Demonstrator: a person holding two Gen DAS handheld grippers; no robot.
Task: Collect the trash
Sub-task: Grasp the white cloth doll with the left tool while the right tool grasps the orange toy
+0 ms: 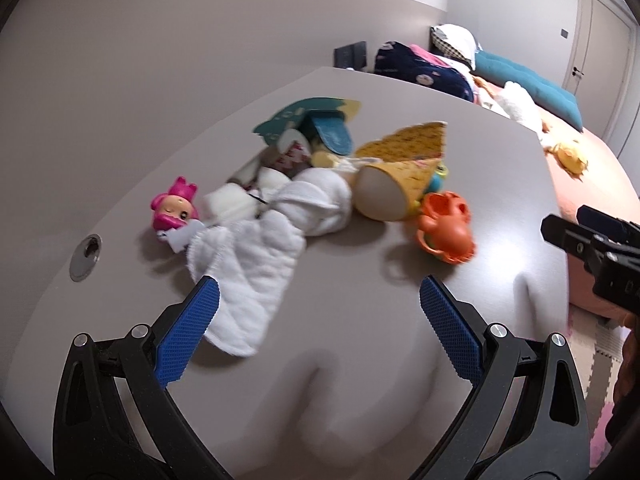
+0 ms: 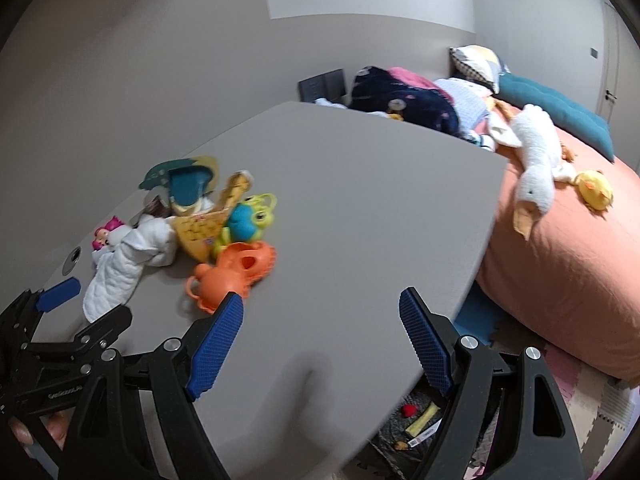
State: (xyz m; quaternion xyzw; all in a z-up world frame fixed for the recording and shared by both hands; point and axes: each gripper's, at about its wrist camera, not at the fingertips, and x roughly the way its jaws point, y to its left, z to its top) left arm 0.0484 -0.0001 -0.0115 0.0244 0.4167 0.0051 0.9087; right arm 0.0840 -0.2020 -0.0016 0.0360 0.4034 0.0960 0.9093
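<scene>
Trash pile on table | left tongs wide open, empty | right tongs wide open, empty

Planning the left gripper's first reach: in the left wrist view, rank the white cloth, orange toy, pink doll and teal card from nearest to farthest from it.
1. White cloth, touching the left gripper at its left finger.
2. Orange toy, ahead right.
3. Pink doll, ahead left; close call with the toy.
4. Teal card, at the back.

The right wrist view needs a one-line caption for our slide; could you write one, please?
Open right claw above a grey table, near an orange toy, white cloth and torn packaging; left claw alongside.
</scene>
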